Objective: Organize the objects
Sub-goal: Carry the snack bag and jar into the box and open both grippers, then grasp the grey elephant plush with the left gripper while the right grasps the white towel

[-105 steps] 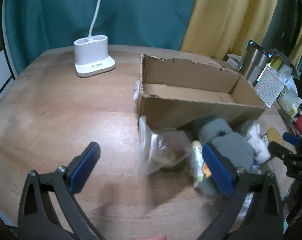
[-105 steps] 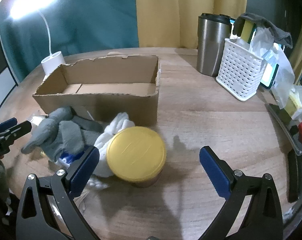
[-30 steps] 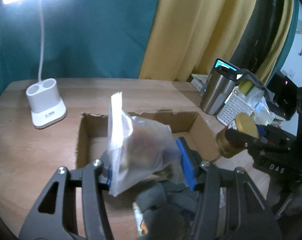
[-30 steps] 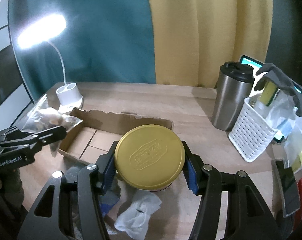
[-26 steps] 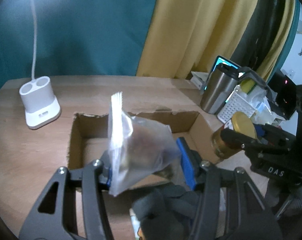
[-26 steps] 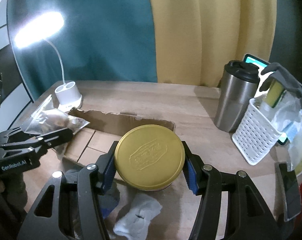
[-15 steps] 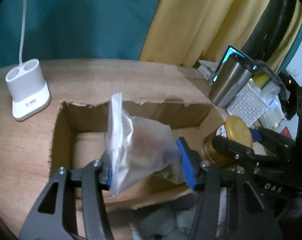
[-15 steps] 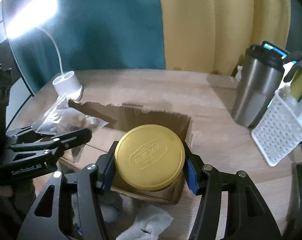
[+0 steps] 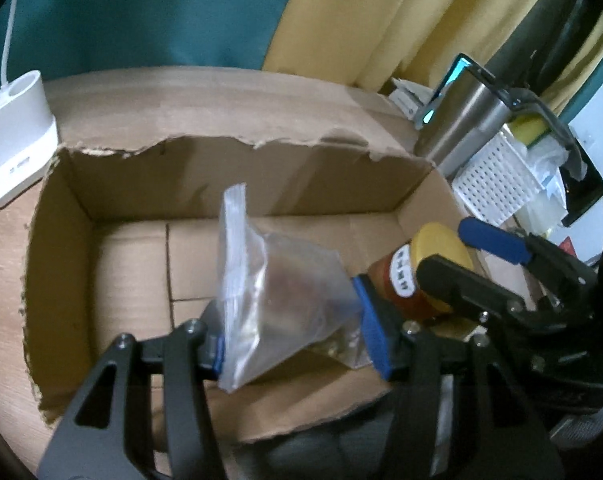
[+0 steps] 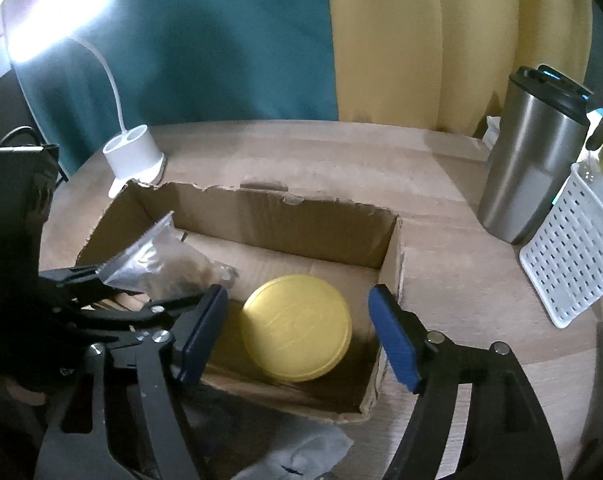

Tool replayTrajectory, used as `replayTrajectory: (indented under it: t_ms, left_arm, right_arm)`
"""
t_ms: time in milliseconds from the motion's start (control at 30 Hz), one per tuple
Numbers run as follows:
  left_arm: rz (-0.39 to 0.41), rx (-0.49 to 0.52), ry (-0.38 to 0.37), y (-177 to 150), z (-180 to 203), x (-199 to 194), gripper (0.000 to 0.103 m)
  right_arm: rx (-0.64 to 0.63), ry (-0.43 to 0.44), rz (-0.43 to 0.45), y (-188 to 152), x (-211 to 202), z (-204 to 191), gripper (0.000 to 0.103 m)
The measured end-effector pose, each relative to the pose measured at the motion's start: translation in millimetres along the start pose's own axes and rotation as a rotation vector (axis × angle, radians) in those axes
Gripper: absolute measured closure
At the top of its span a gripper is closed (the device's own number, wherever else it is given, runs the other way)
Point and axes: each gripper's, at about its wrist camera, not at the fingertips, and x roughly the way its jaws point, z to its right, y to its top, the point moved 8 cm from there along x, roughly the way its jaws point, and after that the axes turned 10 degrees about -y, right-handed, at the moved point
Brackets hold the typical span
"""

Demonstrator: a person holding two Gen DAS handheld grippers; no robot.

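Observation:
A torn-edged cardboard box (image 9: 241, 176) lies open below both grippers. My left gripper (image 9: 297, 340) hangs over its middle with a clear plastic bag (image 9: 277, 292) of brown bits between its blue pads. The jaws are starting to open, and the pads still touch the bag. A brown jar with a yellow lid (image 10: 297, 328) stands inside the box's right end. My right gripper (image 10: 297, 336) straddles the jar. Its jaws are opening, and there is a gap between each pad and the lid. The left wrist view shows the jar (image 9: 401, 284) beside the bag.
A white lamp base (image 10: 133, 156) stands behind the box on the wooden table (image 10: 441, 240). A steel tumbler (image 10: 533, 168) and a white perforated basket (image 10: 573, 264) stand to the right. Grey cloth (image 10: 301, 452) lies in front of the box's near wall.
Both grippers have sunk towards the box. The right jaws have spread off the jar, which now stands in the box. The bag stays between the left pads.

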Motion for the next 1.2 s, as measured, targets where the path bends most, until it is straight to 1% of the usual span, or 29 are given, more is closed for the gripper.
replayTrajectory:
  t_ms: [133, 200, 233, 267, 333, 500, 800, 867, 933, 1200]
  left_arm:
    - [-0.013, 0.001, -0.015, -3.0, 6.0, 0.2, 0.045]
    - [-0.007, 0.009, -0.023, -3.4, 10.5, -3.6, 0.042]
    - [0.000, 0.013, -0.025, -3.4, 12.7, -6.1, 0.033]
    - [0.012, 0.015, -0.019, -2.4, 14.0, -9.5, 0.027]
    - [0.034, 0.021, -0.020, -1.3, 16.9, -17.7, 0.027]
    - [0.090, 0.052, 0.018, -0.5, 21.4, -42.8, 0.026]
    - [0.154, 0.080, 0.047, -16.7, 28.8, -79.4, 0.026]
    - [0.165, 0.085, 0.054, -20.9, 29.7, -85.3, 0.023]
    - [0.169, 0.084, 0.058, -24.9, 30.0, -88.6, 0.020]
    - [0.151, 0.071, 0.078, -46.5, 27.4, -90.1, 0.020]
  right_arm:
    - [0.005, -0.006, 0.017, -1.0, -8.9, 3.7, 0.027]
    - [0.008, -0.014, 0.029, -0.4, -15.1, 6.3, 0.027]
    - [0.012, -0.017, 0.036, -0.2, -18.5, 8.4, 0.027]
    - [0.016, -0.020, 0.043, -0.2, -22.2, 10.7, 0.027]
    - [0.024, -0.029, 0.054, -0.5, -28.9, 15.9, 0.027]
    - [0.052, -0.055, 0.074, -7.5, -45.8, 30.2, 0.027]
    - [0.070, -0.075, 0.088, -25.8, -67.3, 36.2, 0.027]
    - [0.069, -0.075, 0.091, -29.7, -71.6, 35.8, 0.027]
    - [0.070, -0.075, 0.091, -33.4, -74.2, 35.7, 0.027]
    - [0.068, -0.071, 0.079, -49.1, -76.3, 33.1, 0.027]
